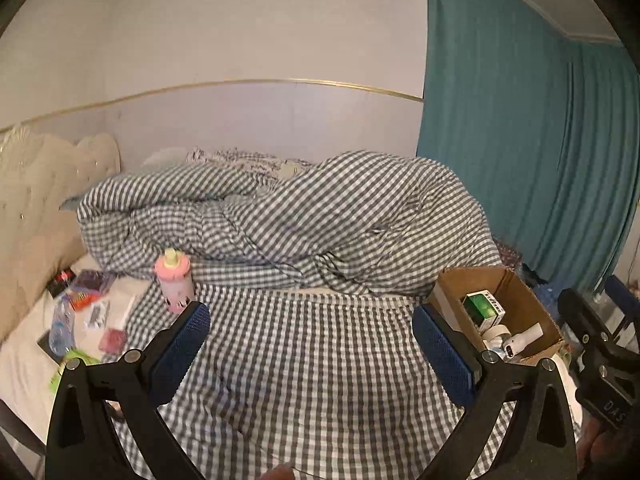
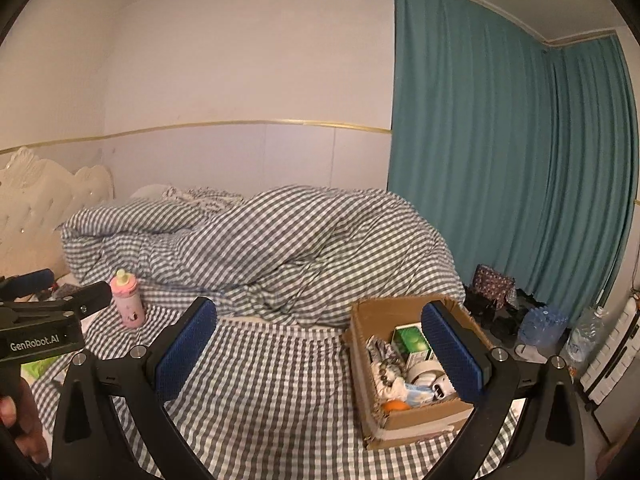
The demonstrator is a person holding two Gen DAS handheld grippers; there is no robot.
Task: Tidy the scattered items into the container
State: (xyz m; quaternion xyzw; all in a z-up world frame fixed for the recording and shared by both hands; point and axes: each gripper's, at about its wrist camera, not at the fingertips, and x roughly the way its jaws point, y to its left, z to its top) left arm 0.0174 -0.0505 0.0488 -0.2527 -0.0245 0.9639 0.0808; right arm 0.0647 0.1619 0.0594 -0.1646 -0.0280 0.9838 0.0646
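Checked bedding covers the bed, with a cardboard box (image 2: 404, 420) at its right edge. Both the left gripper (image 1: 310, 350) and right gripper (image 2: 320, 350) hang released, empty. Well left of the box stands a pink bottle (image 1: 175, 280); I'd grasp its body squarely, keeping it upright.

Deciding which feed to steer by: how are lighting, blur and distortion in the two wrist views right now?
Left wrist view: dim, soft detail, strong fisheye bend in the wall trim; the small items near the headboard are hard to read. Right wrist view: somewhat brighter, cardboard box contents clearer, pink bottle legible; same barrel distortion and dark corners.
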